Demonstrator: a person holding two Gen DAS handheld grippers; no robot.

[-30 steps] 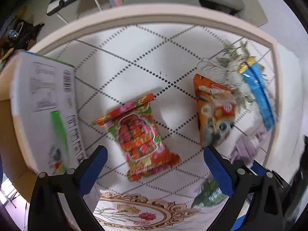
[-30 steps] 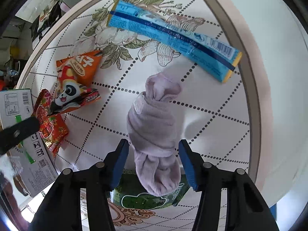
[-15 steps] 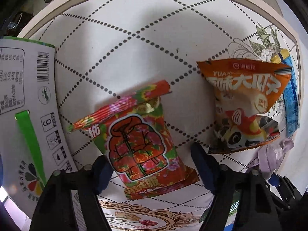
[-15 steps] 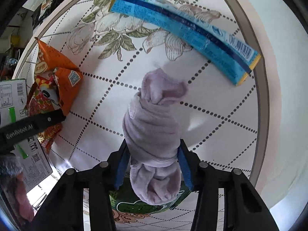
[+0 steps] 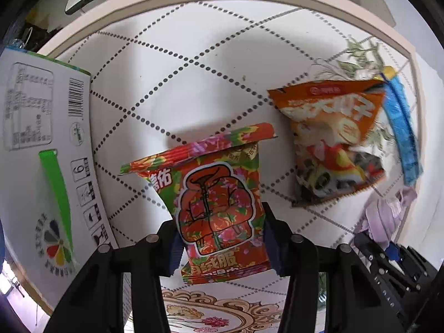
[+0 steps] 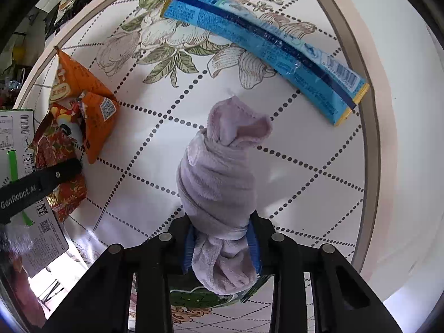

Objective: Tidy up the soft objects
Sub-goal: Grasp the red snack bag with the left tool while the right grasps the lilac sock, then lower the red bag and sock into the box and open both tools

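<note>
My left gripper (image 5: 220, 245) is shut on a red and green flowered snack packet (image 5: 213, 194), gripping its lower part over the tabletop. My right gripper (image 6: 222, 245) is shut on a rolled lilac sock (image 6: 219, 183), pinching it near its lower end. The sock also shows at the right edge of the left wrist view (image 5: 384, 216). The flowered packet and the left gripper's arm show at the left of the right wrist view (image 6: 63, 163).
An orange panda snack bag (image 5: 333, 141) lies right of the flowered packet, also in the right wrist view (image 6: 83, 108). A long blue packet (image 6: 263, 47) lies at the table's far edge. A white carton (image 5: 41, 149) stands at the left. A green packet (image 6: 194, 295) lies under my right gripper.
My left gripper came down over the flowered packet and shut on it. My right gripper closed tighter on the sock and lifted it a little.
</note>
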